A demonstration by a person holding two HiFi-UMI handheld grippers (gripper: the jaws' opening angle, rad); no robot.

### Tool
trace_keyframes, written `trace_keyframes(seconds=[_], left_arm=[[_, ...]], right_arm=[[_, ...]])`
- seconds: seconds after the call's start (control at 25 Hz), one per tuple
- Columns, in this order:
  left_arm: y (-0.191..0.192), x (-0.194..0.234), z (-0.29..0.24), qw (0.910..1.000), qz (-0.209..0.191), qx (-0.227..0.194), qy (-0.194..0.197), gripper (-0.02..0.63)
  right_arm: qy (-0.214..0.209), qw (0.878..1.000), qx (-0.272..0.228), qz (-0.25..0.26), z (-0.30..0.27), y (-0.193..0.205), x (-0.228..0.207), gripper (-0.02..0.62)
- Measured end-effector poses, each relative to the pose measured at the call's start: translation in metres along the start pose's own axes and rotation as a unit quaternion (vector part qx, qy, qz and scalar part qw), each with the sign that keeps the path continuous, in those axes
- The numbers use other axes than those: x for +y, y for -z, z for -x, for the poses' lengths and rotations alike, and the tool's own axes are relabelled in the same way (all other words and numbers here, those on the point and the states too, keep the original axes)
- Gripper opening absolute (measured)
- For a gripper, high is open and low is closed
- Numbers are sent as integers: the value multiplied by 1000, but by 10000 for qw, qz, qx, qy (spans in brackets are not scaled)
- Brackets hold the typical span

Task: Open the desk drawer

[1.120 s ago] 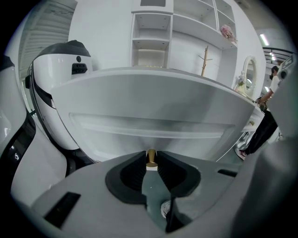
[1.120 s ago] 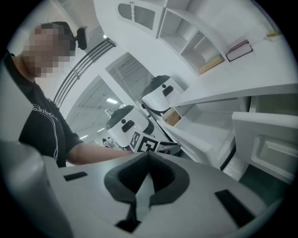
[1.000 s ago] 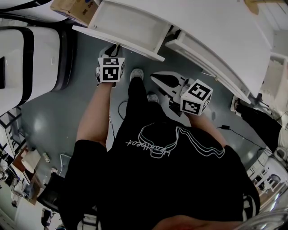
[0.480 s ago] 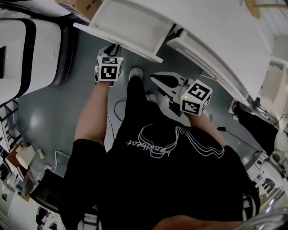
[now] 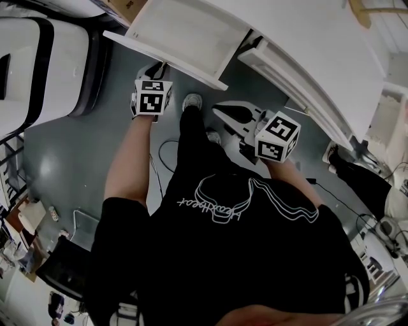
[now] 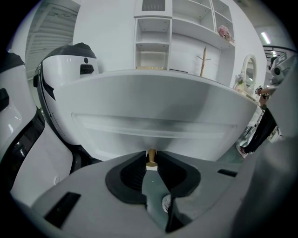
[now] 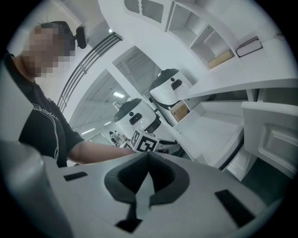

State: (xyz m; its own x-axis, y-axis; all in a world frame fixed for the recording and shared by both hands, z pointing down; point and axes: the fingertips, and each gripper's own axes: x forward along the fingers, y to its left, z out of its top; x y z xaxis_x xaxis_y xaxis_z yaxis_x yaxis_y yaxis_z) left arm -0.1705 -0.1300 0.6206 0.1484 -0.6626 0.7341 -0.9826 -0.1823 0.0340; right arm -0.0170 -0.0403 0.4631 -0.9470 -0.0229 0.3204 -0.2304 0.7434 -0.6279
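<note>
The white desk drawer (image 5: 185, 32) stands pulled out of the desk (image 5: 331, 44), and its inside shows bare in the head view. In the left gripper view the drawer's white front (image 6: 153, 107) fills the frame. My left gripper (image 6: 151, 155) is shut on the small brass knob (image 6: 151, 160) at the front's lower middle. In the head view that gripper (image 5: 156, 66) sits at the drawer's front edge. My right gripper (image 5: 220, 109) hangs over the floor to the right, below the desk. Its jaws (image 7: 148, 155) are shut with nothing between them.
A second drawer (image 5: 287, 73) to the right of the open one stays closed. A large white-and-black rounded machine (image 5: 38, 70) stands close on the left. A cardboard box (image 5: 118, 6) sits beside the desk. Cables (image 5: 331, 191) trail over the grey floor.
The left gripper has moved a little toward the person with the knob in it, and the drawer has come slightly further out. The right gripper has hardly moved.
</note>
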Motion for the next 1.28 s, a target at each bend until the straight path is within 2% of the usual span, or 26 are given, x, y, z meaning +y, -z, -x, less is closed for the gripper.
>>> trace_keyframes(seconds=[0.56, 1.0, 1.16, 1.28], left_arm=[[24, 3, 16, 9999, -77, -71, -16, 75], [25, 2, 17, 10000, -75, -49, -33, 75], [25, 2, 19, 9997, -140, -128, -158, 79], [20, 4, 32, 9989, 190, -365, -227, 100]], right_arm=[[-91, 9998, 135, 130, -2, 11, 16, 6], [-103, 9996, 161, 186, -2, 18, 25, 6], [-73, 9996, 175, 210, 2, 21, 29, 6], [-28, 9996, 145, 255, 10, 23, 34, 6]])
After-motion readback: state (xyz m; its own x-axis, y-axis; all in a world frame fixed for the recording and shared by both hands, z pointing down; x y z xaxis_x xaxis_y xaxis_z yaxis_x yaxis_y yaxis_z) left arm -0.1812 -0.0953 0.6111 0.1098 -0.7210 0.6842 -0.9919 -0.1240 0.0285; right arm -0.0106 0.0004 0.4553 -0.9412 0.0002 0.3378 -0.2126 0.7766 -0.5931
